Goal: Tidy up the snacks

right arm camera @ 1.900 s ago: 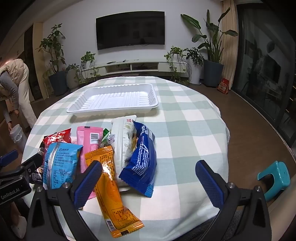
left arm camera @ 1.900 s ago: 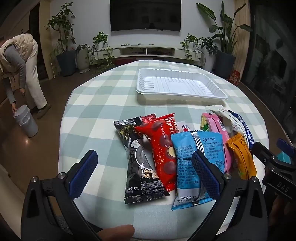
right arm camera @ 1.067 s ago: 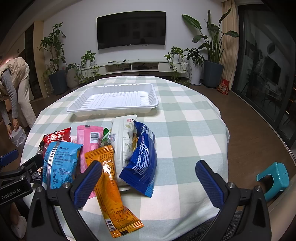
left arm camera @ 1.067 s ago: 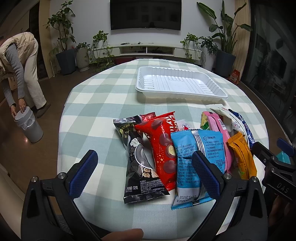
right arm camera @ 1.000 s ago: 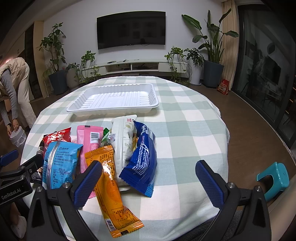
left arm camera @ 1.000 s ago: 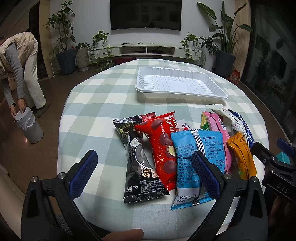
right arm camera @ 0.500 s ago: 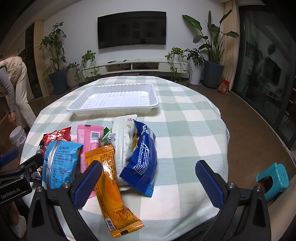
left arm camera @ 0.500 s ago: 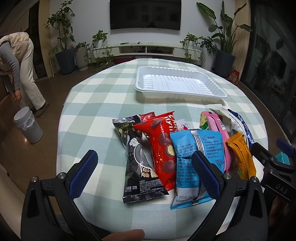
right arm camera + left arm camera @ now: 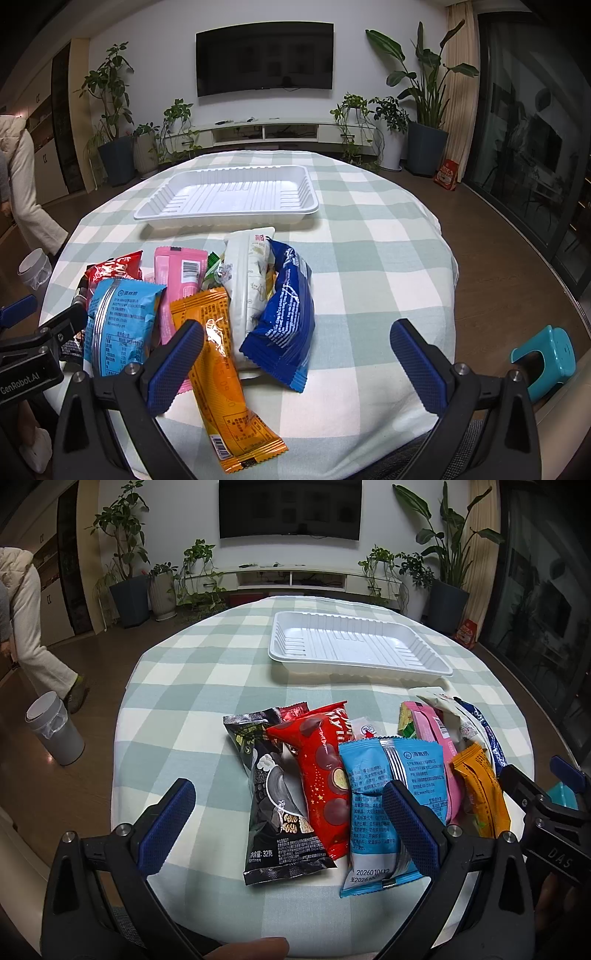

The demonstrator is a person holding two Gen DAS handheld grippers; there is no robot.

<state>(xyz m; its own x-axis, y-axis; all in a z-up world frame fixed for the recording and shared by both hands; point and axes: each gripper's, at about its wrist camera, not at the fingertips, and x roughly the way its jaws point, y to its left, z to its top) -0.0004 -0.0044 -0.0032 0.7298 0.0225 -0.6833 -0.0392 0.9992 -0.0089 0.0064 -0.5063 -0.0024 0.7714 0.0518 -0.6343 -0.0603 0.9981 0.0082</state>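
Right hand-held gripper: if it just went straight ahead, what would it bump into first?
Probably the dark blue snack packet, lying just ahead between the open right hand-held gripper fingers; depth is uncertain.

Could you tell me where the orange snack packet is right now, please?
In the right wrist view the orange snack packet lies nearest the table's front edge, between the light blue packet and the dark blue packet.

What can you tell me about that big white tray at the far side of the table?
The white tray is a shallow rectangle of thin, glossy moulded plastic with a flat outer lip, ribbed sloping walls and raised ridges across its floor. It lies flat and upright on the checked tablecloth, long side towards the cameras, beyond the heap of snack packets. Nothing is in it. No packet seems to touch it, and both tongs are well short of it.
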